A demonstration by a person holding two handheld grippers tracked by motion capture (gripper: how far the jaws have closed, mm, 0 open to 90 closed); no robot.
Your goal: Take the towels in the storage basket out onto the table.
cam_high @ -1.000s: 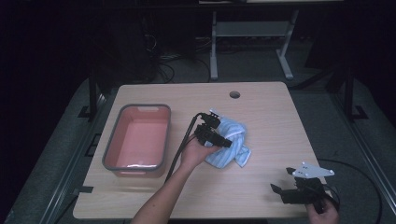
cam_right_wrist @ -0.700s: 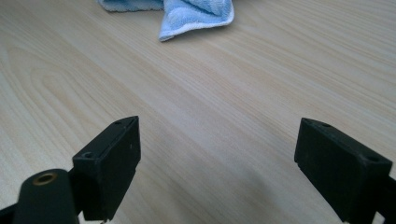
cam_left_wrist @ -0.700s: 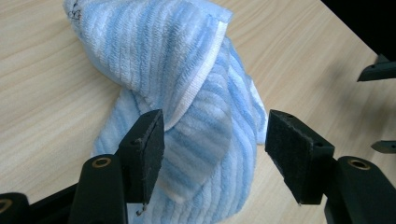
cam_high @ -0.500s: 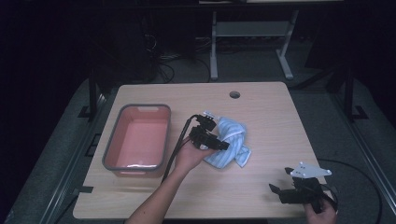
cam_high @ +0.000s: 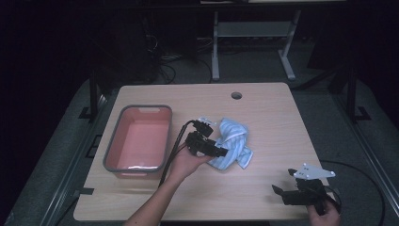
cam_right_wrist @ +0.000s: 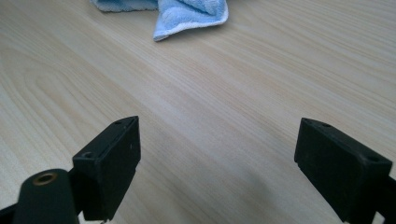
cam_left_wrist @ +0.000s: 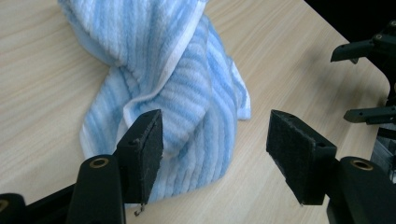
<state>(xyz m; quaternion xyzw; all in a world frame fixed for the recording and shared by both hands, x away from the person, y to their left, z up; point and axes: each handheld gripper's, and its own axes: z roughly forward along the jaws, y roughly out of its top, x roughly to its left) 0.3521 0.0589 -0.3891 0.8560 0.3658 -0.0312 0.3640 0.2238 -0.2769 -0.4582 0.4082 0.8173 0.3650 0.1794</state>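
A crumpled blue-and-white striped towel [cam_high: 234,140] lies on the wooden table [cam_high: 273,113], right of centre. My left gripper [cam_high: 214,147] sits at the towel's near-left edge, held by a hand. In the left gripper view its jaws [cam_left_wrist: 215,154] stand open, and a fold of the towel [cam_left_wrist: 177,84] reaches between them, close to the left pad [cam_left_wrist: 148,144]. My right gripper [cam_high: 287,194] rests open near the table's front right corner. Bare wood shows between its jaws [cam_right_wrist: 217,158], and the towel [cam_right_wrist: 187,11] lies far ahead.
A pink bin with a grey rim [cam_high: 113,148] stands to the left of the towel, with a little water glinting inside. A cable hole [cam_high: 236,95] is at the table's back. The left gripper's cable [cam_high: 175,141] runs beside the bin. The right gripper [cam_left_wrist: 369,79] appears far off.
My left gripper has slid toward the person and slightly left, from over the towel to its near-left edge. The right gripper has hardly moved.
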